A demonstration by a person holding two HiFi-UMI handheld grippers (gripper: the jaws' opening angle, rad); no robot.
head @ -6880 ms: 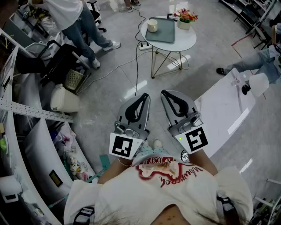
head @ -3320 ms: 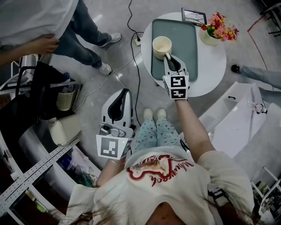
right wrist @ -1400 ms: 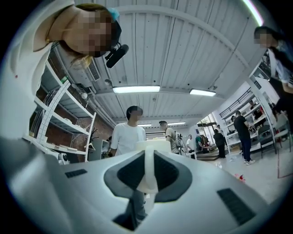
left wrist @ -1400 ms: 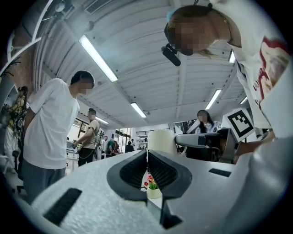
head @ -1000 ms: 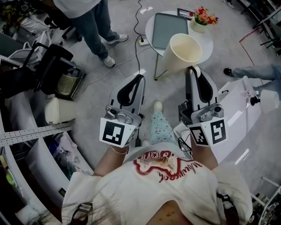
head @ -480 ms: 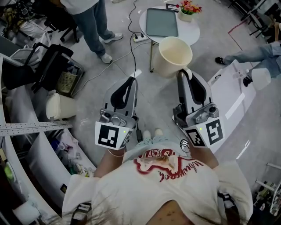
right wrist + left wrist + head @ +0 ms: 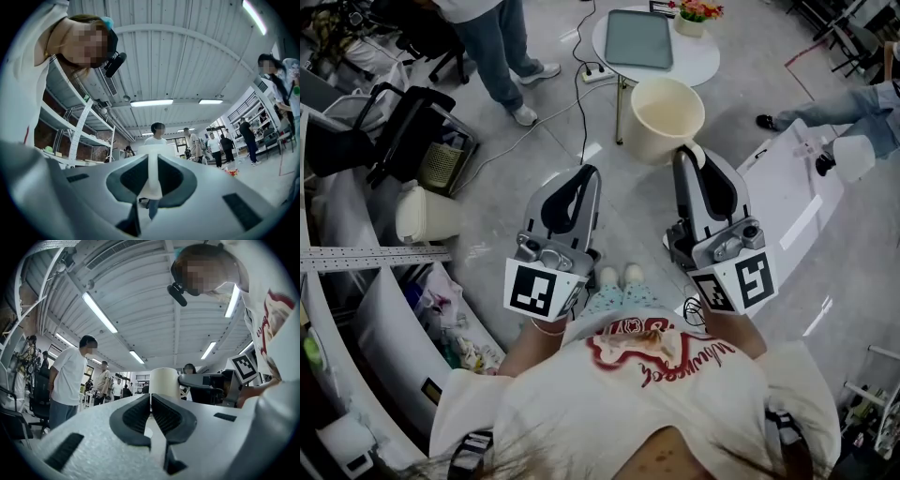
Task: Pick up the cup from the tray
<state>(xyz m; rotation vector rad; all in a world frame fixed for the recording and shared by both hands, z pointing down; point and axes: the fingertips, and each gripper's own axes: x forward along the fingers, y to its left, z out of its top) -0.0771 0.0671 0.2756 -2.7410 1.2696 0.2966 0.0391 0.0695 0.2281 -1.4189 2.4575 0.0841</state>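
The cream cup [image 7: 664, 116] hangs in the air over the floor, mouth up, away from the grey-green tray [image 7: 638, 38] on the round white table [image 7: 703, 58]. My right gripper [image 7: 688, 156] is shut on the cup's handle, which shows as a white strip [image 7: 151, 174] between the pads. In the left gripper view the cup [image 7: 163, 382] stands just beyond the jaws, with the right gripper [image 7: 202, 380] beside it. My left gripper [image 7: 588, 173] is shut on nothing, held level to the left of the cup, and its pads [image 7: 140, 413] meet along their length.
A flower pot [image 7: 692, 16] stands on the round table. A person [image 7: 492, 37] stands at the upper left beside a black chair [image 7: 412, 131]. A white canister [image 7: 427, 214] and shelving sit at the left. A white slanted table [image 7: 783, 202] lies at the right. A cable [image 7: 581, 103] crosses the floor.
The cup, held throughout in the right gripper, has gone from leaning over to mouth-up and sits slightly lower in view. The left gripper has stayed shut beside it.
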